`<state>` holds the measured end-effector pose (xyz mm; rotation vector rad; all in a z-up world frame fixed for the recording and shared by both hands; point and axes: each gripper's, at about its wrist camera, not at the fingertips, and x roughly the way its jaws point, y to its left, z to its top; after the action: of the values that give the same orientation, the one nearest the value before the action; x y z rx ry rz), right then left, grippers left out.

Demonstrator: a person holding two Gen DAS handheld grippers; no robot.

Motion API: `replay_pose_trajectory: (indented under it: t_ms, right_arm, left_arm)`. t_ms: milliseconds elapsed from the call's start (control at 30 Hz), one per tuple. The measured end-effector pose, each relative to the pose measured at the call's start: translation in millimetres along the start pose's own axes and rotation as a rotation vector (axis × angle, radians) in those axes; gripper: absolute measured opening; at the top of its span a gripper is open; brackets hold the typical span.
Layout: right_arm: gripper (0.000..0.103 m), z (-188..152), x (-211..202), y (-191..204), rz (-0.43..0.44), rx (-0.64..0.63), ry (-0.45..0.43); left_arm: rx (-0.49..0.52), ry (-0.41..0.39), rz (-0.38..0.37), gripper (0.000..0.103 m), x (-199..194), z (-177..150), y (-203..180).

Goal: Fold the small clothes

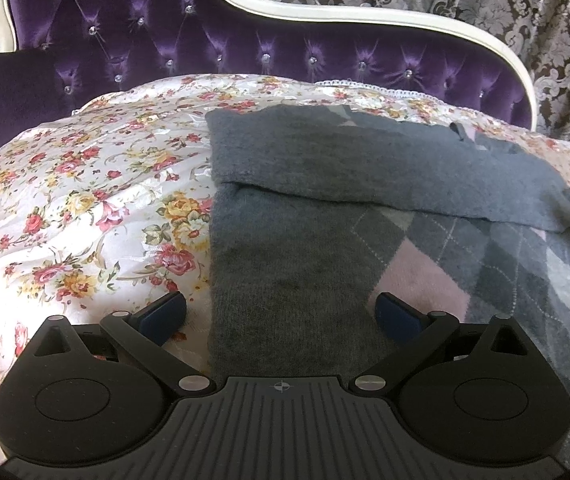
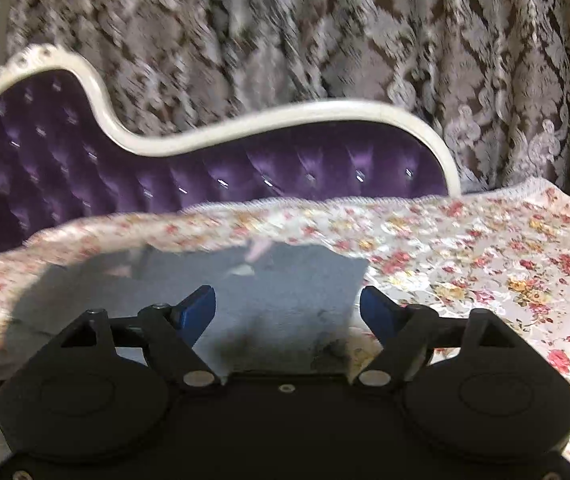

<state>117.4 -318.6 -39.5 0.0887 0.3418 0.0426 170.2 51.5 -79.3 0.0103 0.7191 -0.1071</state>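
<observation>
A grey knitted garment (image 1: pixel 297 240) with pink and grey argyle diamonds lies flat on the floral cover (image 1: pixel 85 208), its upper part folded across as a plain grey band. My left gripper (image 1: pixel 281 314) hangs open just above the garment's near left part, nothing between its blue pads. In the blurred right wrist view the same grey garment (image 2: pixel 277 292) lies below my right gripper (image 2: pixel 287 312), which stands open with its blue pads wide apart and clear of the cloth.
A purple tufted sofa back (image 1: pixel 205 40) with a cream frame (image 2: pixel 269 120) rises behind the cover. A brown and silver damask curtain (image 2: pixel 405 40) hangs beyond it. The floral cover (image 2: pixel 485 272) spreads to the right of the garment.
</observation>
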Motion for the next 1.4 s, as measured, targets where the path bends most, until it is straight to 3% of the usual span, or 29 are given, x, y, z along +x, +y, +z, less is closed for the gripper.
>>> replay_pose_trajectory:
  t_ms: [67,200,300,433,567,733,1100,1233,1400]
  right_arm:
    - [0.102,-0.7,-21.2,7.8,0.002,-0.025,-0.039]
    - [0.102,-7.1,-62.5,24.6,-0.037,-0.095,-0.098]
    - [0.102,-14.6,-78.0,33.8,-0.076,-0.126,-0.039]
    - [0.101,-25.6,-97.6,34.0,0.052,-0.087,0.057]
    - [0.080,-39.5,-110.4,28.7,0.187,0.003,0.150]
    - [0.075,-58.6,-117.0,28.7,0.242,0.063,0.268]
    - [0.075,-95.1,-135.8,26.1,0.260,0.154,0.354]
    - [0.075,-104.7,-136.1,25.8,0.257,0.181,0.384]
    - [0.075,-108.0,-136.6,25.2,0.260,0.208,0.373]
  left_arm:
    - [-0.009,-0.005,0.010,0.088,-7.4,1.4,1.5]
    - [-0.023,-0.044,0.016,0.088,-38.9,-0.1,4.5]
    - [-0.031,-0.070,0.000,0.088,-67.5,-5.4,5.8]
    - [-0.037,-0.063,-0.023,0.088,-100.4,-16.8,6.9]
    - [-0.012,-0.032,-0.037,0.088,-119.3,-35.8,4.1]
    - [-0.016,0.004,-0.044,0.086,-132.7,-60.6,3.3]
    - [-0.078,0.065,-0.069,0.081,-140.8,-85.9,5.6]
    - [-0.073,0.080,-0.087,0.075,-140.3,-90.2,2.3]
    - [-0.050,0.084,-0.105,0.074,-137.0,-91.8,-3.2]
